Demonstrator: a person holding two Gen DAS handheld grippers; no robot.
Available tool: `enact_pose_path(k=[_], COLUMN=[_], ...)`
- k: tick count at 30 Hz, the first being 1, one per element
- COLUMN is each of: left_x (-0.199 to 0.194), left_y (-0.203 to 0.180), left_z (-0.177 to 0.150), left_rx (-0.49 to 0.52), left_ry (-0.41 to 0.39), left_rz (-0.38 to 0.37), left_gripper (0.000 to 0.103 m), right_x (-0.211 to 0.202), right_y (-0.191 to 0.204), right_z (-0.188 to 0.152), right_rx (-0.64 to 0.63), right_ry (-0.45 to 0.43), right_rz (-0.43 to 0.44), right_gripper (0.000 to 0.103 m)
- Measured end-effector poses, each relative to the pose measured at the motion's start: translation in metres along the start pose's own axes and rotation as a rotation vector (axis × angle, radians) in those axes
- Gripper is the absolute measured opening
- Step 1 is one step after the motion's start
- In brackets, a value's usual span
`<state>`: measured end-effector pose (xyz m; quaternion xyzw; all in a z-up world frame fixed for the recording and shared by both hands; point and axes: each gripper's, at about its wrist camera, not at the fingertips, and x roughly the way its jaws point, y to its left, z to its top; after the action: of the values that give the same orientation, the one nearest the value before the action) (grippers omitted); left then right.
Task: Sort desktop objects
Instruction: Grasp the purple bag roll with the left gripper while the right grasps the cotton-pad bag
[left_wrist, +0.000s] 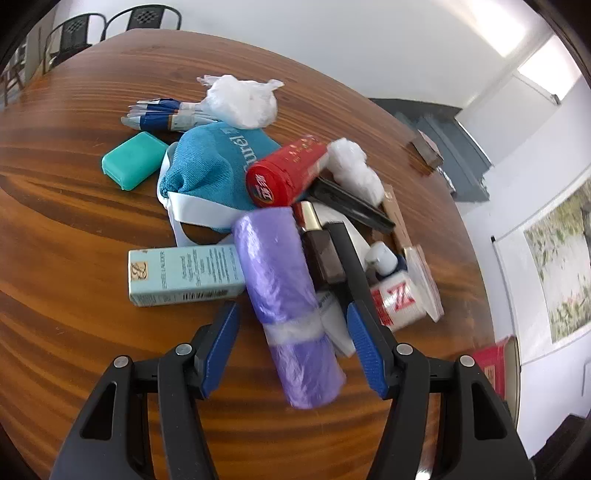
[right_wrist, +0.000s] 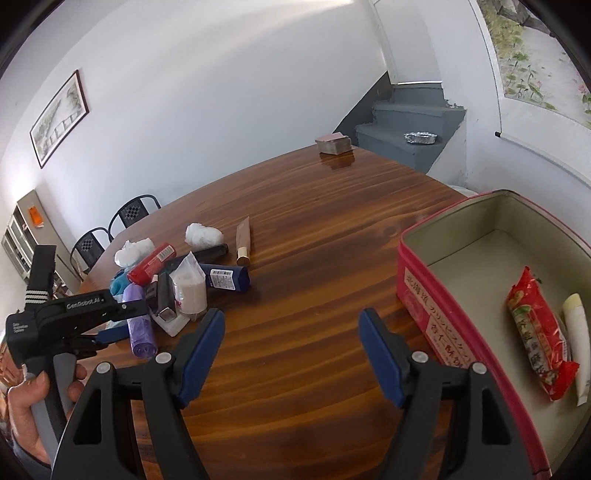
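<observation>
My left gripper (left_wrist: 293, 312) is open, its blue pads on either side of a purple roll of bags (left_wrist: 284, 295) that lies on the wooden table (left_wrist: 74, 221); the pads do not touch it. The roll is at the front of a pile: a pale blue carton (left_wrist: 181, 275), a teal pouch (left_wrist: 218, 166), a red tube (left_wrist: 286, 173), a green case (left_wrist: 135, 160). My right gripper (right_wrist: 291, 319) is open and empty over bare table, left of a red tin box (right_wrist: 436, 295) that holds a red snack pack (right_wrist: 537, 332) and a white tube (right_wrist: 580, 339). The left gripper (right_wrist: 122, 321) shows there at the pile.
White crumpled bags (left_wrist: 242, 99), sachets (left_wrist: 159, 114), a dark box (left_wrist: 325, 254) and a white bottle (left_wrist: 395, 295) lie in the pile. A gold-capped stick (right_wrist: 243, 240) lies apart. A small brown box (right_wrist: 332, 144) sits at the far table edge. Chairs (right_wrist: 110, 229) stand beyond.
</observation>
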<state>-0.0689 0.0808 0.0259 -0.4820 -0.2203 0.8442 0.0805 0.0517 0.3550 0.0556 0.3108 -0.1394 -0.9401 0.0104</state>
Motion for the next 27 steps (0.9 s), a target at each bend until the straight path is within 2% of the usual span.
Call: enact_pose_path(k=[4,7,10,11,19,27], left_x=[0.006,0.006,0.001,0.0,-0.023,-0.053], left_y=[-0.003,-0.008,-0.01,-0.009,-0.008,0.004], left_z=[0.001,-0.001,-0.002,-0.001,-0.008,-0.01], left_rx=[0.017,0.067,0.104,0.106,0.194,0.229], left_ry=[-0.007,-0.028,-0.048,-0.044,-0.081,-0.149], left_rz=[-0.011,-0.015,0.008,-0.001,0.004,0.012], left_gripper=[0.064,0.063,0.038,0.037,0.035,0.035], right_x=[0.003,0.006,0.009,0.01,0.024,0.074], right_y=[0.003,0.005,0.01,0.011,0.036,0.065], right_z=[0.0,0.001,0.003,0.003,0.012,0.019], right_rx=[-0.012,-0.016,-0.023,-0.024,-0.044,-0.051], right_ry=[0.005,0.012,0.023,0.029,0.09,0.22], right_rz=[0.007,0.014,0.03,0.043,0.138,0.199], right_gripper=[0.078,0.078,0.078,0.078,0.078,0.078])
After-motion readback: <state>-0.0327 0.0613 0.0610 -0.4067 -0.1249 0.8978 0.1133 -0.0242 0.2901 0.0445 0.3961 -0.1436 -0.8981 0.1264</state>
